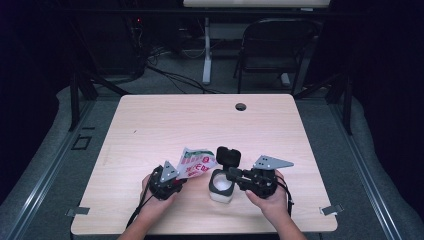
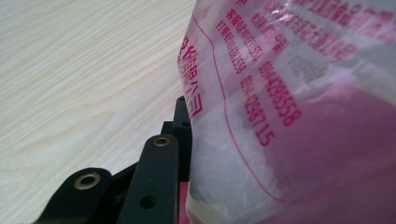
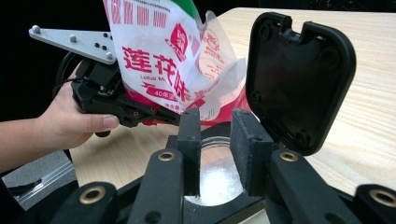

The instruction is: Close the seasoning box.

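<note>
Bag (image 1: 196, 162) — thin plastic packet, white with red print and a green corner, holding white granules. It sits near the front of the table (image 1: 150, 120), just left of centre, tilted with its mouth toward the container on its right. The granules show through the clear film close to the left gripper's camera.

Left gripper (image 1: 167, 182) — clamped on the bag's lower end; one black jaw presses flat against the film, the other is hidden behind the packet. The hand wraps the gripper body from below.

Container (image 1: 221, 187) — small white box at the near edge, just right of the bag, already holding a bed of white granules (image 3: 217, 182). Its black hinged lid (image 1: 228, 156) stands open on the far side.

Right gripper (image 1: 235, 175) — jaws set on the container's rim, steadying it; whether the pads actually pinch the wall cannot be told from these pictures.

Handling note — the step in hand appears to be pouring from bag to box. To do it well, bring the bag's mouth over the opening before tipping further, raise the gripped end slowly so the grains run in a thin stream, and keep the box held firm. The soft film may fold and release a sudden rush; the upright lid leaves little room on the far side.
</note>
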`<state>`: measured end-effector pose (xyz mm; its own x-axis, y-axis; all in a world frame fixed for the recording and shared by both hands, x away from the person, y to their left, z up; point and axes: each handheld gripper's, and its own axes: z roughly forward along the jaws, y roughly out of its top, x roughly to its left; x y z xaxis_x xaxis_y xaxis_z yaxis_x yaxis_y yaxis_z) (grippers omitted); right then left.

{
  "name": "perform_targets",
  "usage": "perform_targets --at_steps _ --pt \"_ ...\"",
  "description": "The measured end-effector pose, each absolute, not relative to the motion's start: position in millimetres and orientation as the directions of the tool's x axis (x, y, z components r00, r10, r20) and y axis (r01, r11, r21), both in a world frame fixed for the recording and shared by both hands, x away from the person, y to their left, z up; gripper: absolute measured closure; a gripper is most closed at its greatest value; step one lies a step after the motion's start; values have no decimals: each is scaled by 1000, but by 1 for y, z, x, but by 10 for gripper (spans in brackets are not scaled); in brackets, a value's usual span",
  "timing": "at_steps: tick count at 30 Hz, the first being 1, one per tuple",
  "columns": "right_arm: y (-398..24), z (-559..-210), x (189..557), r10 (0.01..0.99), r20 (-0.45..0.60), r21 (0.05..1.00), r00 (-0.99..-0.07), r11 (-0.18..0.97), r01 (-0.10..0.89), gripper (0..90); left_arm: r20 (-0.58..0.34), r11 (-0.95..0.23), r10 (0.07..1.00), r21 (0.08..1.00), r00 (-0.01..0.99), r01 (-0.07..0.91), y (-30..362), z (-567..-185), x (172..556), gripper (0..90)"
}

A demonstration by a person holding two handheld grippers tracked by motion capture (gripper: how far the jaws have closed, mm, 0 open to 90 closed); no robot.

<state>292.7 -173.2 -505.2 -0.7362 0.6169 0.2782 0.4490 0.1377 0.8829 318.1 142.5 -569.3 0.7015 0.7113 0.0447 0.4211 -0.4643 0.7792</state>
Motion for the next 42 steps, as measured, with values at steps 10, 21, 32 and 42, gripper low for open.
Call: perform_targets --at_steps 10,21,32,42 --pt "-175 -506 294 624 275 882 -732 140 450 734 -16 -400 732 799 681 449 152 -567 322 742" --pt "-176 -506 294 629 278 883 -726 130 451 731 -26 -355 759 821 651 447 164 -551 325 742" --pt "-178 -507 294 633 279 882 -722 128 453 725 6 -336 806 828 593 449 190 -532 330 742" --pt "-179 -507 294 638 279 882 -717 125 455 722 15 -315 841 827 541 466 215 -529 329 741"
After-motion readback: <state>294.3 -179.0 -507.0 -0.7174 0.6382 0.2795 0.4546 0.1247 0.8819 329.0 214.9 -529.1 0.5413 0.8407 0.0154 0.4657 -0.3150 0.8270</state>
